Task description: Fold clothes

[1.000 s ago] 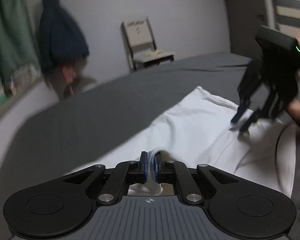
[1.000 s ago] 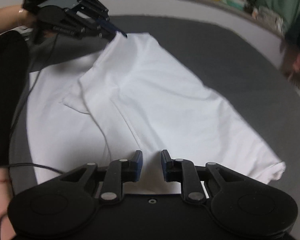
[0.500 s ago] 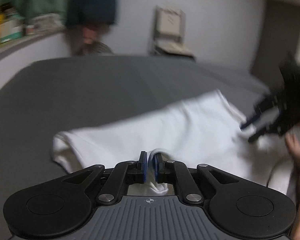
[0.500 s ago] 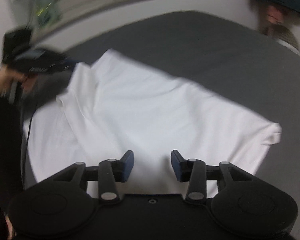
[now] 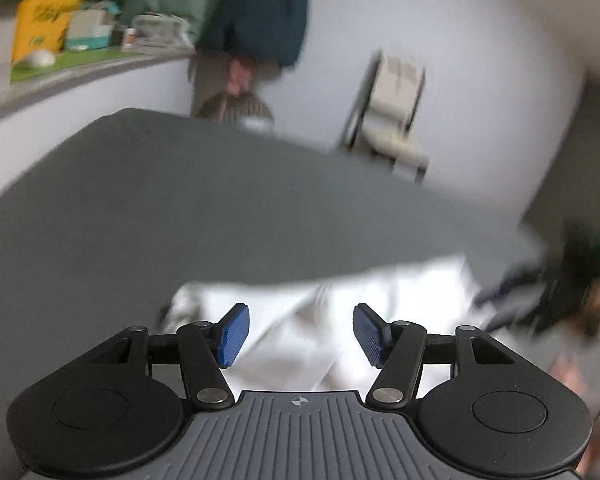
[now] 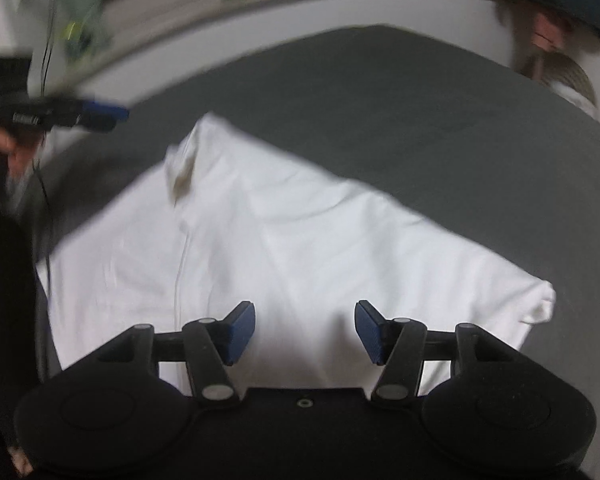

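- Left wrist view: our left tongs (image 5: 298, 334) are opening, nothing pinched between the blue pads; the white shirt (image 6: 284, 248) lies part-folded on the grey bed (image 6: 380, 92), below them
- Right tongs (image 6: 305, 330) also opening, empty, over the shirt's near edge
- We judge one fold just released; next we need a fresh edge to grip, both tongs descending together

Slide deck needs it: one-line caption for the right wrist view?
Right gripper, jaws opening and empty, above a white shirt lying on the grey bed.
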Demonstrator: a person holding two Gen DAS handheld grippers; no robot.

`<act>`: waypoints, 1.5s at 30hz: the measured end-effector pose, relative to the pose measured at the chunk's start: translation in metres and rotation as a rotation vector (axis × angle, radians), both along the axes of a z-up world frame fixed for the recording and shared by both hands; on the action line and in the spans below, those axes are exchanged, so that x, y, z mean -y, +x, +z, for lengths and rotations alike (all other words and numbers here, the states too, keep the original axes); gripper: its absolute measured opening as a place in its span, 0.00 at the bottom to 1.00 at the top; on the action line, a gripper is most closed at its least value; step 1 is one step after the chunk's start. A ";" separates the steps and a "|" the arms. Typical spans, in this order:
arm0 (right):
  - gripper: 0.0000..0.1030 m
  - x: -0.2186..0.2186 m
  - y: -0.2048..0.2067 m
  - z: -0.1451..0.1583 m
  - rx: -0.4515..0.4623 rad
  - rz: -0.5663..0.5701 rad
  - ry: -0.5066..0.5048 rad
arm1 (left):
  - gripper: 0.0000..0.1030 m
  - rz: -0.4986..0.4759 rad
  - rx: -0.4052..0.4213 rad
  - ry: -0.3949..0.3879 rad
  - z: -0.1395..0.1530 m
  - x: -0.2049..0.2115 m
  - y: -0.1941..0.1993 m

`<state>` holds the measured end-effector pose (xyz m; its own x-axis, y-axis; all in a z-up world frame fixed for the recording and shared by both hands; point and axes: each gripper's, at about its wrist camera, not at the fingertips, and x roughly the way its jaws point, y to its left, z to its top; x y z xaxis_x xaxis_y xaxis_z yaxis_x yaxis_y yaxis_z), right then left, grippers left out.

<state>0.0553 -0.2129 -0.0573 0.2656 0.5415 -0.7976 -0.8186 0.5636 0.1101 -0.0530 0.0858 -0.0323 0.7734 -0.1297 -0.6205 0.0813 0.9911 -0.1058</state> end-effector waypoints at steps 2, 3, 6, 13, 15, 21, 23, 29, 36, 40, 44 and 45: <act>0.53 -0.015 -0.019 -0.004 0.060 0.086 -0.058 | 0.58 -0.017 -0.029 0.238 -0.008 0.012 -0.006; 0.53 -0.022 -0.028 -0.005 0.086 0.132 -0.083 | 0.58 -0.065 -0.027 0.347 -0.014 0.019 -0.006; 0.53 -0.038 -0.057 -0.008 0.182 0.282 -0.172 | 0.58 -0.228 -0.010 0.574 -0.029 0.041 -0.002; 0.53 -0.023 -0.096 -0.031 0.514 0.483 -0.417 | 0.58 -0.415 0.054 0.654 -0.042 0.070 0.032; 0.53 -0.019 -0.105 -0.036 0.577 0.543 -0.438 | 0.58 -0.487 0.045 0.738 -0.049 0.081 0.034; 0.49 -0.032 -0.130 -0.055 0.760 0.695 -0.464 | 0.58 -0.614 0.006 0.815 -0.058 0.101 0.054; 0.45 -0.037 -0.133 -0.061 0.804 0.724 -0.467 | 0.58 -0.619 0.003 0.790 -0.057 0.104 0.060; 0.45 -0.047 -0.130 -0.049 0.754 0.653 -0.417 | 0.58 -0.617 0.021 0.721 -0.054 0.108 0.058; 0.46 -0.111 -0.105 -0.016 0.578 0.336 -0.127 | 0.58 -0.369 0.074 0.557 -0.036 0.088 0.050; 0.45 -0.157 -0.088 -0.033 0.556 0.166 -0.076 | 0.58 -0.131 0.141 0.361 -0.019 0.063 0.048; 0.26 -0.184 -0.071 -0.051 0.470 -0.044 -0.079 | 0.58 -0.052 0.186 0.303 -0.023 0.050 0.049; 0.23 -0.184 -0.070 -0.052 0.452 -0.075 -0.073 | 0.58 -0.042 0.187 0.298 -0.028 0.048 0.048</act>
